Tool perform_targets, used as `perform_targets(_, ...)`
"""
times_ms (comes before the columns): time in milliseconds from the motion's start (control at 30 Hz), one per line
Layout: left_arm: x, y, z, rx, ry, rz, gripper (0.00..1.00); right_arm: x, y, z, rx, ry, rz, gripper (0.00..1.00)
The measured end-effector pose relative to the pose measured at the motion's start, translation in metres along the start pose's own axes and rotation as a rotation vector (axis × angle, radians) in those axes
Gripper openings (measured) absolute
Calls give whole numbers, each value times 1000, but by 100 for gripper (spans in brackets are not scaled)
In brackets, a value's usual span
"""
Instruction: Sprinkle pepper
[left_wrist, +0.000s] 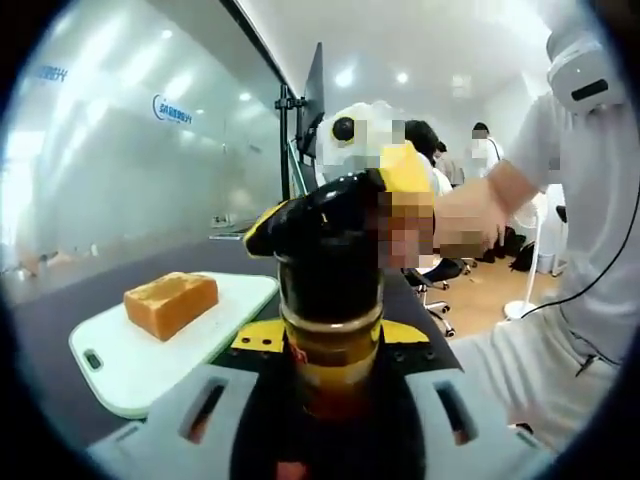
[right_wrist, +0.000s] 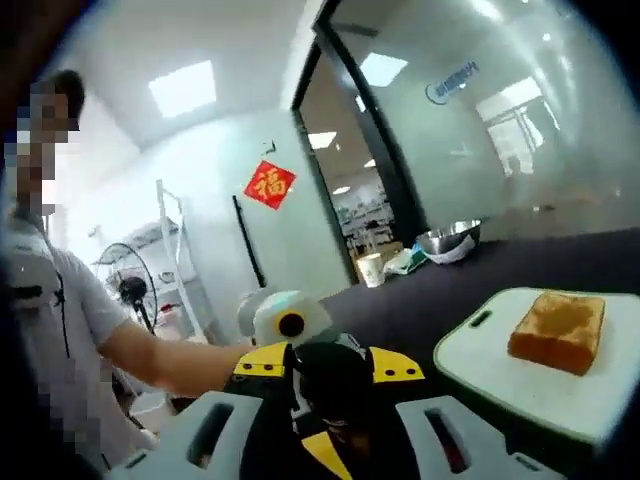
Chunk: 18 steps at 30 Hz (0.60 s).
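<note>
Between the jaws of the left gripper (left_wrist: 330, 400) stood a dark pepper grinder (left_wrist: 330, 320), upright and clamped at its amber glass body. Its black cap was gripped from above by the right gripper (left_wrist: 345, 215), yellow and black, steered by a person's hand (left_wrist: 470, 220). In the right gripper view the same cap (right_wrist: 330, 380) sat pinched between that tool's jaws (right_wrist: 325, 440). Beside the grinder, a white cutting board (left_wrist: 150, 360) lay on the dark table (right_wrist: 540, 260), carrying a thick block of toast (left_wrist: 170, 303). Farther back stood a steel bowl (right_wrist: 450, 240) and a paper cup (right_wrist: 371, 269).
</note>
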<state>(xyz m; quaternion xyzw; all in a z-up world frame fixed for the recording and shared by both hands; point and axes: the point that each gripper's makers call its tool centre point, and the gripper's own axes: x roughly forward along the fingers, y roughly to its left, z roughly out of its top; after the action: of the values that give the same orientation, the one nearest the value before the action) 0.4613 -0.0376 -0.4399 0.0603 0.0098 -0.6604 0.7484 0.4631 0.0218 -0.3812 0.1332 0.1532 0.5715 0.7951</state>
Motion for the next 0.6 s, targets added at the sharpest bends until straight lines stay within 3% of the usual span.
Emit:
perform_targets(233, 0, 0, 0, 3, 0, -1, 22, 1, 1, 2, 165, 44, 19, 24)
perform_targets(300, 0, 0, 0, 3, 0, 0, 22, 2, 0, 4, 279, 62, 29, 24)
perform_targets(433, 0, 1, 0, 7, 0, 1, 22, 3, -1, 6, 429, 95, 36, 24)
perform_targets(500, 0, 0, 0, 9, 0, 2, 22, 3, 3, 5, 545, 103, 37, 24)
perform_targets(567, 0, 0, 0, 12, 0, 1, 22, 3, -5, 8, 788, 118, 39, 25)
perform_targets(600, 0, -1, 0, 18, -1, -3, 22, 4, -7, 8, 839, 117, 36, 25)
